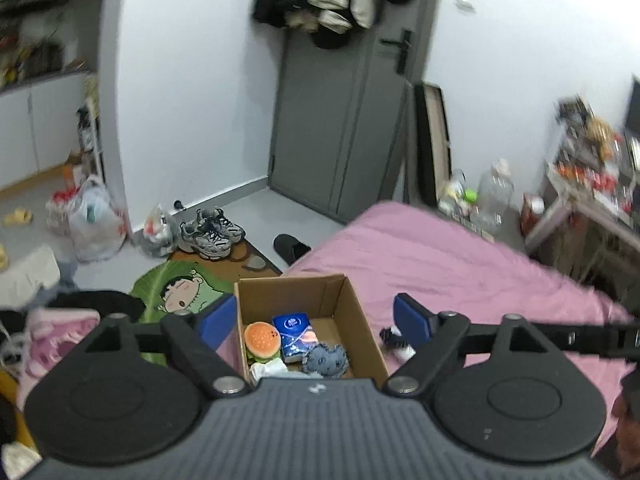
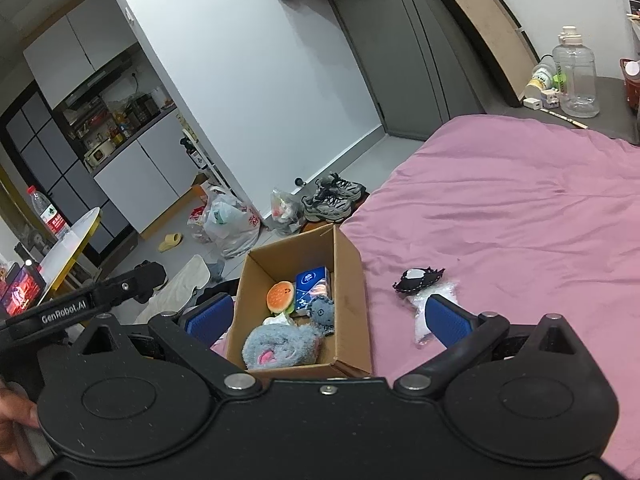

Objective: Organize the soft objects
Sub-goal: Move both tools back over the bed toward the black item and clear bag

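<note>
From the left wrist view, the left tongs (image 1: 314,318) stand wide open with nothing between the blue pads; no earlier picture tells more. Below them the cardboard box (image 1: 362,320) sits at the corner of the pink bed (image 1: 460,264), right by the bed's edge above the floor. Inside it lie a burger toy (image 1: 262,340), a blue tissue pack (image 1: 294,336) and a small grey plush (image 1: 325,360). A small black and white soft thing (image 1: 394,340) lies on the bed just beside the box, partly hidden by the right pad. The risk here, as I judge it: the box is light and close to the edge, so a knock from a pad could push it off onto the floor clutter

From the right wrist view, the right tongs (image 2: 328,318) are also wide open and empty. The box (image 2: 348,280) shows one more item, a fluffy grey-blue slipper (image 2: 276,346) with a pink lining, filling the near end. The black and white thing (image 2: 418,278) rests on the bed apart from the box, and a white crinkled piece (image 2: 426,312) lies touching the right pad. Likely trouble: closing on the flat black piece may pinch the bedsheet with it and drag the cover, and the crowded near end could let a dropped item land on the rim and slide out
</note>
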The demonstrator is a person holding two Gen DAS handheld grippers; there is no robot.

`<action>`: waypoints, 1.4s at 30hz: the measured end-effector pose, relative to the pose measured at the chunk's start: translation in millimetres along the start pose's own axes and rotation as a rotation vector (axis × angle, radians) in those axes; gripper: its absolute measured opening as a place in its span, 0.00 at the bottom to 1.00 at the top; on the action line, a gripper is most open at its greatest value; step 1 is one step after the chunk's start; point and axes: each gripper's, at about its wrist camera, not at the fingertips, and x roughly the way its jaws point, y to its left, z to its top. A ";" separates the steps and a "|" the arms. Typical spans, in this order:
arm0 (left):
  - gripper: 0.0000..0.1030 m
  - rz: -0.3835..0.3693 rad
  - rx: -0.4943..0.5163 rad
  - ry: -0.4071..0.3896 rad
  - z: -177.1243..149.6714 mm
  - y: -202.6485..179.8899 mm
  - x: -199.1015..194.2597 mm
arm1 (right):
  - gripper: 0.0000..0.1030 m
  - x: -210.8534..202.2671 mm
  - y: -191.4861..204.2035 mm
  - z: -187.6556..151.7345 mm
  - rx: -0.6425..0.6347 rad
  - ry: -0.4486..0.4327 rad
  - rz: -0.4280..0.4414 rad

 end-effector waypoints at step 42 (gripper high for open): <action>0.87 -0.071 -0.049 0.162 6.9 -65.0 93.4 | 1.00 58.7 -87.4 32.6 -0.031 0.085 -0.062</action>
